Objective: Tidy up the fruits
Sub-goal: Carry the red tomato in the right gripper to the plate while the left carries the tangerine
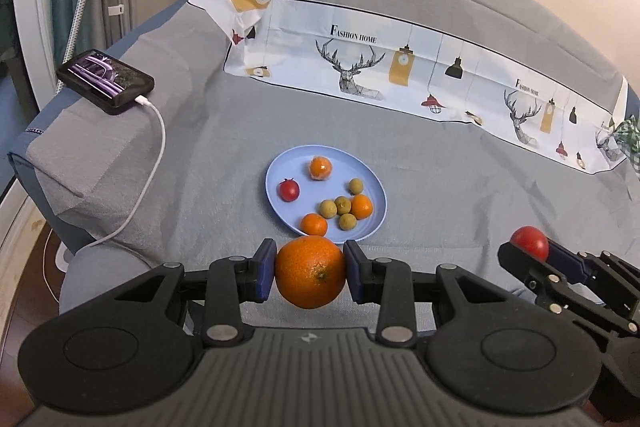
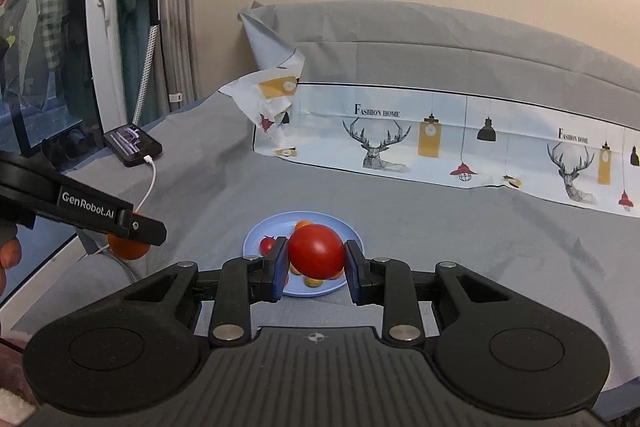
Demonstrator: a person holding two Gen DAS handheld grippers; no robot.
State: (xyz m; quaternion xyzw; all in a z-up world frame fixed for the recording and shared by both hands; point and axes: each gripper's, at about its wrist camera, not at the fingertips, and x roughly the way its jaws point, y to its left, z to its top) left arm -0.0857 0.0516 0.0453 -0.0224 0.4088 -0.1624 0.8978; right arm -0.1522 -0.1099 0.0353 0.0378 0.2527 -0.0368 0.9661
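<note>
The left tool (image 1: 310, 273) clamps a large round orange (image 1: 310, 271), the right tool (image 2: 316, 259) a smooth red tomato (image 2: 316, 255) (both aloft); released carelessly above the crowded pale-blue plastic plate (image 1: 280, 163), either could roll off.

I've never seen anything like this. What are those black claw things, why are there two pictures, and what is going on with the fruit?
No robot here: a person holds a two-finger gripper in each hand, and each carries a wide-angle camera looking along its fingers. One picture comes from the left gripper, which is clamped on a large orange. The other comes from the right gripper, which is clamped on a big red tomato. Ahead, on a grey sofa cover, sits a blue plate holding three small oranges, a small tomato and five little greenish fruits. A phone charges on the armrest.
</note>
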